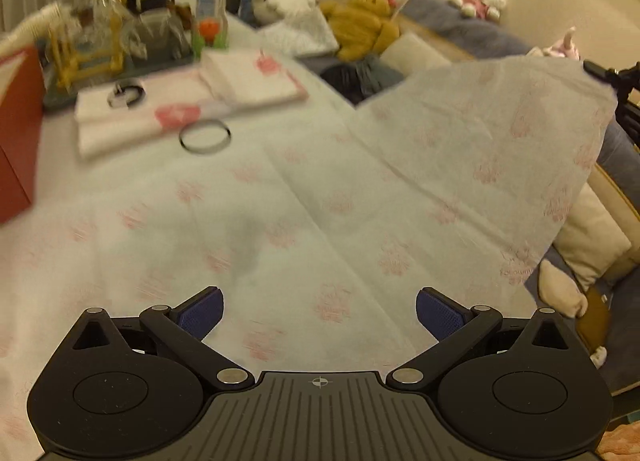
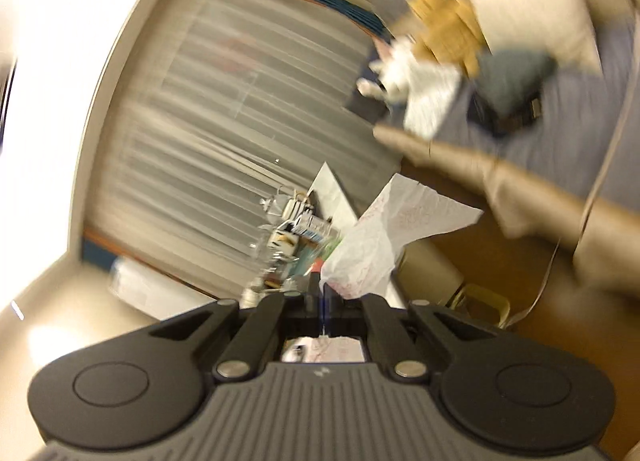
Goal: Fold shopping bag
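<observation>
While the right gripper [image 2: 322,293] stays out of the left wrist view, we read its state from its own camera: the jaws are together on a bunch of the white shopping bag [image 1: 360,189], whose pink-printed fabric sticks out just past the fingertips. We see the left gripper [image 1: 319,315] with its jaws wide apart, holding nothing, hovering over the bag's near portion.

We find the bag mostly spread flat on the table [image 1: 24,301], with its far right portion raised in the air and curving over toward the flat part. We judge that a fold is in hand: one side is lifted but not laid down, and no finished compact packet of this bag shows. Creases already run across the flat panel; whether they come from folding we cannot tell.

Beyond the bag lie stacked folded bags [image 1: 240,77] of the same print and a dark ring [image 1: 205,137]. Motion blur limits detail in the right wrist view.
</observation>
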Available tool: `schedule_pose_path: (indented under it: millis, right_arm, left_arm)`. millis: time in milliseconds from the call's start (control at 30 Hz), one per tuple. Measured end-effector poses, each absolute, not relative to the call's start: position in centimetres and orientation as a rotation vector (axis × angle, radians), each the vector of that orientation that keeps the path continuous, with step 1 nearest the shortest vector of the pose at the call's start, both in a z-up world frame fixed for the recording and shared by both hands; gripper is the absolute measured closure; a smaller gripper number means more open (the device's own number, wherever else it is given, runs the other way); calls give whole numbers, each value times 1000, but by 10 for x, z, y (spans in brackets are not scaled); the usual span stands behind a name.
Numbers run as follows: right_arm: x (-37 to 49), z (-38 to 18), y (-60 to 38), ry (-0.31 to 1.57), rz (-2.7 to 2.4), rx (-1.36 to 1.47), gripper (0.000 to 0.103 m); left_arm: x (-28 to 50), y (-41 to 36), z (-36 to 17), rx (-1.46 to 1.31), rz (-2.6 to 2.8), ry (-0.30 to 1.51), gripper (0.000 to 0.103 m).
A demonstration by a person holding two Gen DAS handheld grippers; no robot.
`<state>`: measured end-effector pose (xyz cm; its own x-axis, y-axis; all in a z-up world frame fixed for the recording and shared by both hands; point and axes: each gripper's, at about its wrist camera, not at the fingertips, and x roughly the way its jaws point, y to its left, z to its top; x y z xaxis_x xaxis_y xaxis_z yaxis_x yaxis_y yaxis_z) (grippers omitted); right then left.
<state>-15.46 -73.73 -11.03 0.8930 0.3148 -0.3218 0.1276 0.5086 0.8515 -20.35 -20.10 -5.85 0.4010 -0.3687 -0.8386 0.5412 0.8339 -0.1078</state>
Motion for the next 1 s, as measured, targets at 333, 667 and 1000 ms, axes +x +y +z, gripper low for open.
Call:
schedule_pose_path:
  millis: [333,667,1000]
  right_arm:
    - [-75,-17,-605,692,420,463,103]
    - [-25,-20,-415,861,862,251,103]
    - [-50,-56,-379,972,951,88,102]
  left_arm:
    - [-203,-153,-81,190,-447,1098,0]
    - [-221,-47,-47,-485,-513,1043,0]
    - [-225,19,-92,-931,-458,1137,0]
